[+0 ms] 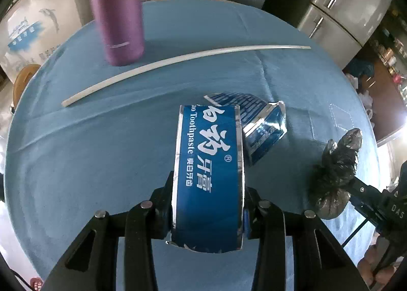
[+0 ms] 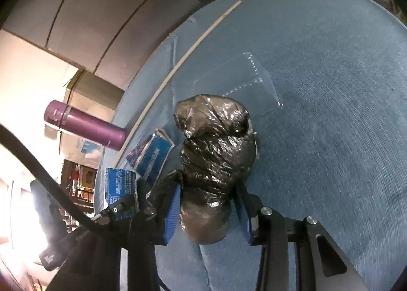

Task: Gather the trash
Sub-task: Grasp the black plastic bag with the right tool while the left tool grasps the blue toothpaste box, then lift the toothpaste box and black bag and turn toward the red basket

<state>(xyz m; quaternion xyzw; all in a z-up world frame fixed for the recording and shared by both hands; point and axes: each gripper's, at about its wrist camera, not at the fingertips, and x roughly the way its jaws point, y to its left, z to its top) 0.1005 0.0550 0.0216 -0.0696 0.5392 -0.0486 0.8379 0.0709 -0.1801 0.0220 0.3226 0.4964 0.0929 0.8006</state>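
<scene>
My left gripper [image 1: 207,204] is shut on a blue toothpaste box [image 1: 207,164] and holds it above the blue tablecloth [image 1: 101,151]. A second, crumpled blue toothpaste box piece [image 1: 264,128] lies on the cloth just beyond it. My right gripper [image 2: 208,204] is shut on a black plastic trash bag [image 2: 216,143], bunched between its blue pads. The bag also shows at the right of the left wrist view [image 1: 335,171]. The held box [image 2: 119,186] and the crumpled piece [image 2: 152,158] show at the left of the right wrist view.
A purple bottle [image 1: 115,11] stands at the far side of the round table. A long white stick [image 1: 178,67] lies across the cloth. A clear plastic wrapper [image 2: 241,80] lies flat beyond the bag. A steel fridge [image 1: 348,3] stands behind the table.
</scene>
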